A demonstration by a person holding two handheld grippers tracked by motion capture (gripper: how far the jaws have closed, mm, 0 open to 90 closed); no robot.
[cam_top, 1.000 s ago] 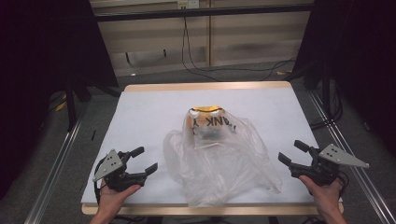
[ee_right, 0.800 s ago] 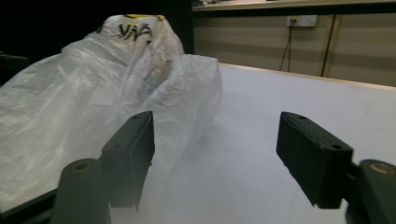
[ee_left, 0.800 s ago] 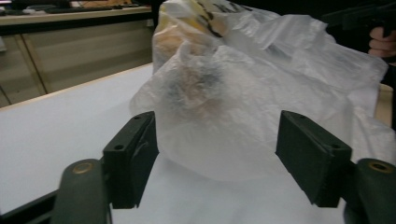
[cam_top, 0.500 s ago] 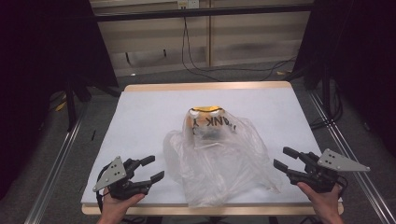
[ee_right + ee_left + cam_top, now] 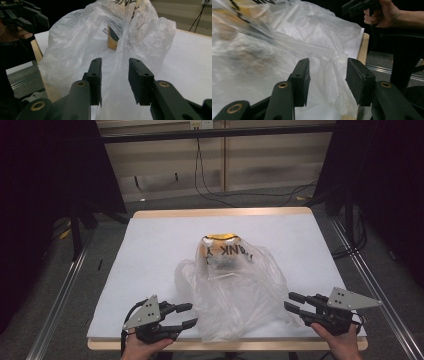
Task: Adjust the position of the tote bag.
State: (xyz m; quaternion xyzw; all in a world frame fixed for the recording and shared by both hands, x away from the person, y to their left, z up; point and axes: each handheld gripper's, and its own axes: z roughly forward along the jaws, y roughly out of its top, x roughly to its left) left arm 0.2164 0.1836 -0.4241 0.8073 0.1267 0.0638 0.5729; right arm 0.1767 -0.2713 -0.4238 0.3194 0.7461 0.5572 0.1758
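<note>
A clear plastic bag with black lettering lies crumpled on the white table cover, a yellow-topped item inside its far end. My left gripper is open at the bag's near left edge, jaws pointing right toward it. My right gripper is open at the bag's near right edge, pointing left. In the left gripper view the bag spreads just beyond the open jaws. In the right gripper view the bag rises ahead of the open jaws, and a tan container shows through it.
The wooden table edge frames the white cover. Metal rails run along both sides on the floor. Cables trail behind the table. The other hand and its gripper appear far off in the left gripper view.
Both grippers have moved inward toward the bag's near edges and slightly closer to the table's front. The bag has not moved.
</note>
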